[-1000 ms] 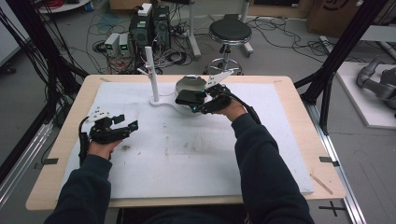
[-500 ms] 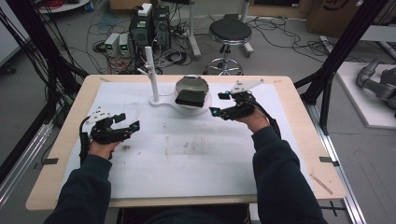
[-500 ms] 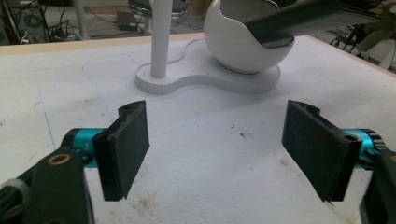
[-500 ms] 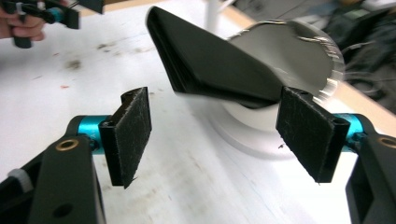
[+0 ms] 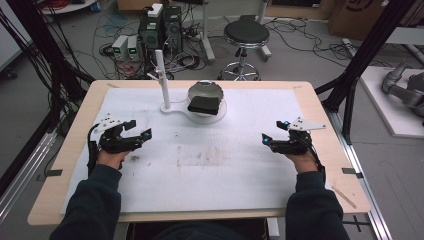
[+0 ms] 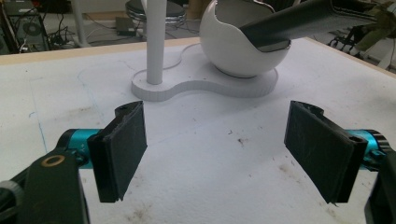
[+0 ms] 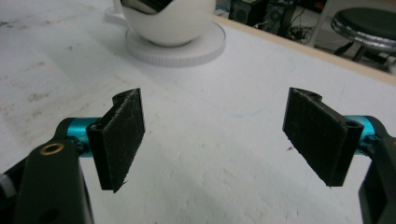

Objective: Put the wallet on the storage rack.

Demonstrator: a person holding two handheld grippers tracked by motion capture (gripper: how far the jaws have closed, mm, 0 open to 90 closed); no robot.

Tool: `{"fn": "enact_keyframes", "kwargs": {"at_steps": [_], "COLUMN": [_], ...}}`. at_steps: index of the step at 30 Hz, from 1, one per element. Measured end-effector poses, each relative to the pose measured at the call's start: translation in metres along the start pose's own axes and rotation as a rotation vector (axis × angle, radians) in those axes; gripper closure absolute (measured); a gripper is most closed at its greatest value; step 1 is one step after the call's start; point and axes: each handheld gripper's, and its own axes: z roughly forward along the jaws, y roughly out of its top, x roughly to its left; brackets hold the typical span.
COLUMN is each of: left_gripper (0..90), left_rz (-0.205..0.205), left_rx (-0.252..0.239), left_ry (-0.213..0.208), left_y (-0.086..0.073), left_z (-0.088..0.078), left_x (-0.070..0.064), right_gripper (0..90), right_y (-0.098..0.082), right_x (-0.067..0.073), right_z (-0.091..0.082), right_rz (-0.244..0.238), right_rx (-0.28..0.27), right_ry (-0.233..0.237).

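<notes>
- Since the earlier frames the right gripper (image 5: pixel 272 132) has drawn back from the white bowl (image 5: pixel 207 102) toward the right edge of the desk, while the left gripper (image 5: pixel 139 129) has kept its place near the left edge.
- Both grippers have just been opening; their jaws now stand wide apart, with nothing between them but bare mat, as both gripper views show.
- White and round, the bowl sits on the disc end of a flat white base (image 5: pixel 176 108) near the middle of the far edge of the desk.
- A dark oblong object (image 5: pixel 204 105) rests in the bowl, tilted, one end sticking out over the rim; in the left gripper view it leans out of the bowl's opening toward the upper right (image 6: pixel 308 21). What it is cannot be told.
- A white upright post (image 5: pixel 161 75) rises from the other end of the same base, just left of the bowl.
- The desk (image 5: pixel 75 150) has a light wooden top, covered almost to its edges by a white mat (image 5: pixel 215 170) with grey-brown smudges near the middle.
- Beyond the far edge stand a round black stool (image 5: pixel 245 34), electronic boxes (image 5: pixel 162 25) and loose cables on a grey floor; black frame posts (image 5: pixel 360 60) rise at the sides.
- The person's dark sleeves (image 5: pixel 95 200) come in from the near edge.
</notes>
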Motion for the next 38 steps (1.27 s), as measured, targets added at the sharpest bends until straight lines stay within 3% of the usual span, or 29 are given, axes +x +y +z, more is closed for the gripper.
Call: {"fn": "enact_keyframes", "kwargs": {"at_steps": [15, 30, 38], "left_gripper": [21.0, 21.0, 21.0], "left_rz": [0.009, 0.012, 0.026], "left_rx": [-0.005, 0.000, 0.001], "left_ry": [0.003, 0.006, 0.010], "left_y": [0.0004, -0.0010, -0.0012], "left_z": [-0.0057, -0.0048, -0.0040], "left_x": [-0.0005, 0.0008, -0.0001], "right_gripper": [20.5, 20.5, 20.5], "right_y": [-0.0020, -0.0034, -0.0047], "right_x": [0.0033, -0.0002, -0.0026], "right_z": [-0.0041, -0.0049, -0.0045], "right_rz": [-0.018, 0.009, -0.002], "right_rx": [0.006, 0.000, 0.001], "right_ry": [-0.040, -0.048, -0.052]}}
